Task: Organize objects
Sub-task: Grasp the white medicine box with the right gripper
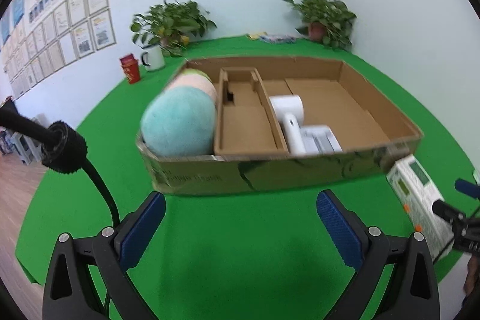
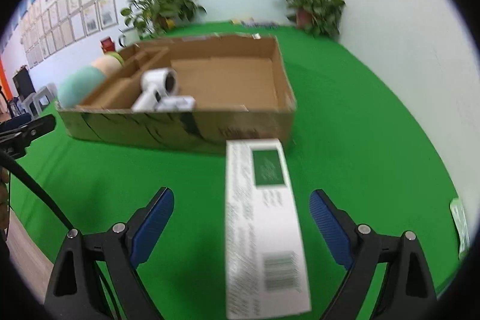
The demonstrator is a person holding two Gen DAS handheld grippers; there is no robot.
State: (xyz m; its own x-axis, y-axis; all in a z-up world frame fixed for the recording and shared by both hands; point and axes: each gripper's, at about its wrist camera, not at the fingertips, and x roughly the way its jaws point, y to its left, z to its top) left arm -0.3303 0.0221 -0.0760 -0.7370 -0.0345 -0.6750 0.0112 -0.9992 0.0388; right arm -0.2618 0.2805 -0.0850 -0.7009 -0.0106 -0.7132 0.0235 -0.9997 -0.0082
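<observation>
Objects to be organized lie in and around a shallow cardboard box (image 1: 270, 170) that sits on the green tabletop (image 1: 234, 245) just ahead of both grippers. Seen from the left gripper (image 1: 240, 227), whose blue-padded jaws stand wide apart with only bare green cloth between them, the box is straight ahead and close. Its left compartment holds a round plush pillow (image 1: 180, 122) in teal, pink and pale green, which bulges above the rim. The narrow middle compartment, formed by a cardboard insert (image 1: 243, 116), has nothing visible in it. The large right compartment holds a white hair dryer (image 1: 289, 110) lying against the divider, with a small white box (image 1: 319, 138) touching its handle at the near wall. To the right of that gripper a long white carton (image 2: 264, 224) with a green label lies on the cloth, outside the cardboard box. Seen from the right gripper (image 2: 241, 221), this carton lies lengthwise between the spread jaws, nearer the right pad, its far end close to the box's near wall; the pads do not press on it, so it is released, not grasped. Beyond the box, a red can (image 1: 130, 69), a white mug (image 1: 154, 57) and two potted plants (image 1: 172, 23) stand near the wall.
</observation>
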